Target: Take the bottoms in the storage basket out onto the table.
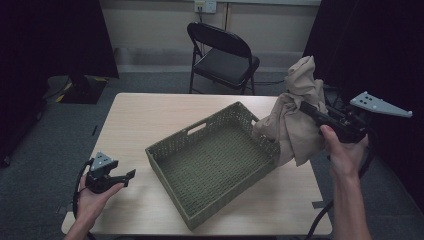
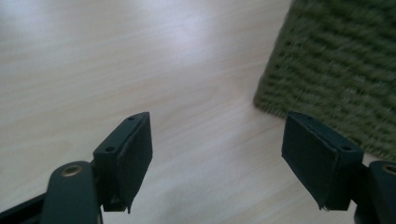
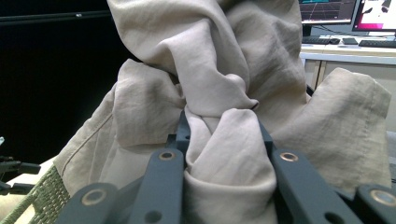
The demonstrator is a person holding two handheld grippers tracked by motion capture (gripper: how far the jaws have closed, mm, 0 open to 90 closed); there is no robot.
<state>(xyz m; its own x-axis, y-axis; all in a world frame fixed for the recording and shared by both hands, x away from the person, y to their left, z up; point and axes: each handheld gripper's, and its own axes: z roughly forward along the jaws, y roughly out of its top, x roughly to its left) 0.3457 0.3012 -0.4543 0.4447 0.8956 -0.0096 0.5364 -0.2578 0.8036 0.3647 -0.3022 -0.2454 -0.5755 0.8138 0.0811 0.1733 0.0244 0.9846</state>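
Observation:
A crumpled beige cloth point(image 1: 295, 112) hangs above the table's right edge, its lower folds draped over the right rim of a green woven basket point(image 1: 200, 192). My right gripper point(image 1: 306, 107) is shut on a bunch of that cloth point(image 3: 224, 140), whose folds bulge up between the two jaws. My left gripper point(image 1: 129, 176) is low over the table's front left corner, open, with nothing between its fingers point(image 2: 133, 154). In the left gripper view the basket's corner point(image 2: 336, 70) lies just beyond the right jaw.
The light wooden table point(image 1: 135, 120) holds the basket at its middle. A black folding chair point(image 1: 222, 55) stands behind the table. Dark curtains hang left and right. A desk with monitors point(image 3: 345, 14) shows behind the cloth in the right gripper view.

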